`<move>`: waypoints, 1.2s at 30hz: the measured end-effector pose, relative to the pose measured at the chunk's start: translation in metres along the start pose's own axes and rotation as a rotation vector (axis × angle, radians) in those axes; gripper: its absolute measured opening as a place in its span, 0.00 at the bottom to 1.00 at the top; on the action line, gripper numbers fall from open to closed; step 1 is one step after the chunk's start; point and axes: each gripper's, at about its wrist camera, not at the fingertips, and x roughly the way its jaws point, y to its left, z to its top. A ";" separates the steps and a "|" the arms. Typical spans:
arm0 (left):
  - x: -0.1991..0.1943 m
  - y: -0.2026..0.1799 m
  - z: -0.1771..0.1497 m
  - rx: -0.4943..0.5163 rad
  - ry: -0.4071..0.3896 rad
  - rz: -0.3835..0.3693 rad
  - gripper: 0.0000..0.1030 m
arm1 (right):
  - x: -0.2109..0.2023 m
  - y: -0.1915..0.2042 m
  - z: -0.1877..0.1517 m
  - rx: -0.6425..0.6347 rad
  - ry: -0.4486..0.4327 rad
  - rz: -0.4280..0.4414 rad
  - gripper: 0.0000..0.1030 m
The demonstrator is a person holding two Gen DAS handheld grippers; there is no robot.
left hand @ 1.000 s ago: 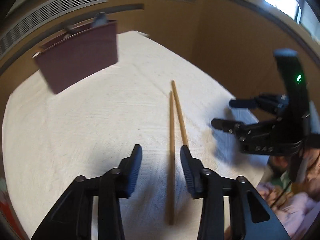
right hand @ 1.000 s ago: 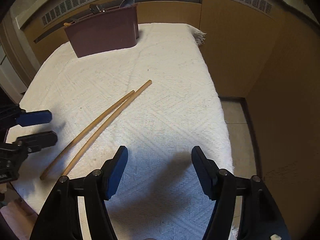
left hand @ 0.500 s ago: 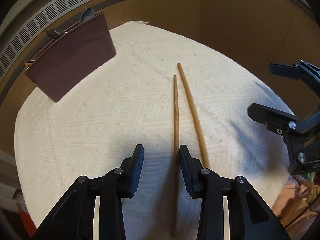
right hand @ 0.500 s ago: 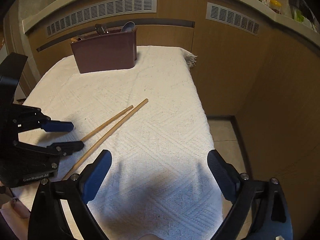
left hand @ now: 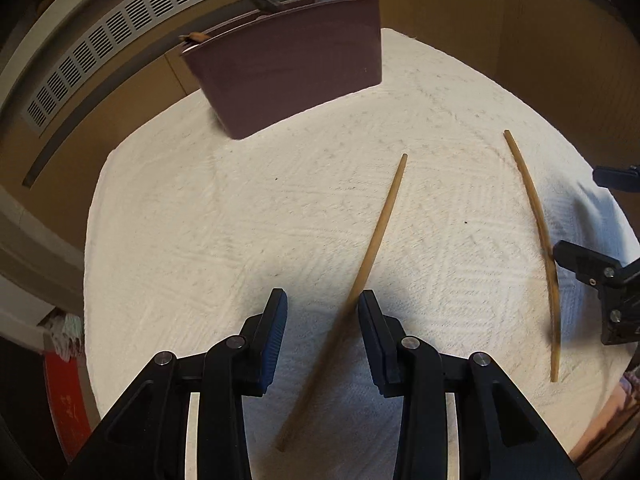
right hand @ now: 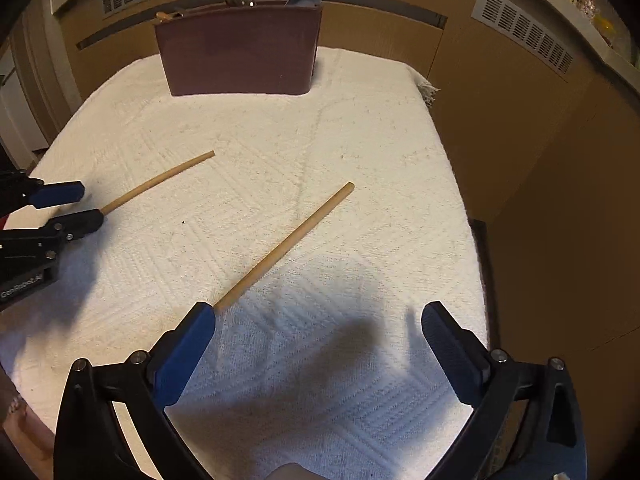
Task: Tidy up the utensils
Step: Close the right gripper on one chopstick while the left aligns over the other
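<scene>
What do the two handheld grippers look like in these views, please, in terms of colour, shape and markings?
Both are black linkage frames with silver pivot screws. The left gripper has two flat fingers faced with ribbed blue pads. The right gripper is built alike, with the same blue pads. In the right wrist view, the left gripper's black body carries small pale lettering, too blurred to read reliably. No cables show.

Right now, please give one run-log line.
left gripper: open around chopstick | right gripper: open, just widened, empty | holder: back of cloth
</scene>
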 end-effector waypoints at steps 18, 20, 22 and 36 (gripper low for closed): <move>-0.010 -0.006 0.012 -0.012 0.030 -0.208 0.37 | 0.012 0.031 0.024 -0.136 -0.046 0.148 0.38; -0.004 -0.010 0.020 0.007 0.055 -0.213 0.37 | 0.010 0.023 0.019 -0.128 -0.048 0.144 0.41; 0.003 -0.016 0.023 0.019 0.092 -0.214 0.37 | 0.008 0.015 0.014 -0.117 -0.056 0.131 0.46; -0.011 -0.052 0.000 0.060 0.178 -0.222 0.37 | 0.018 -0.006 0.022 -0.016 -0.036 0.112 0.58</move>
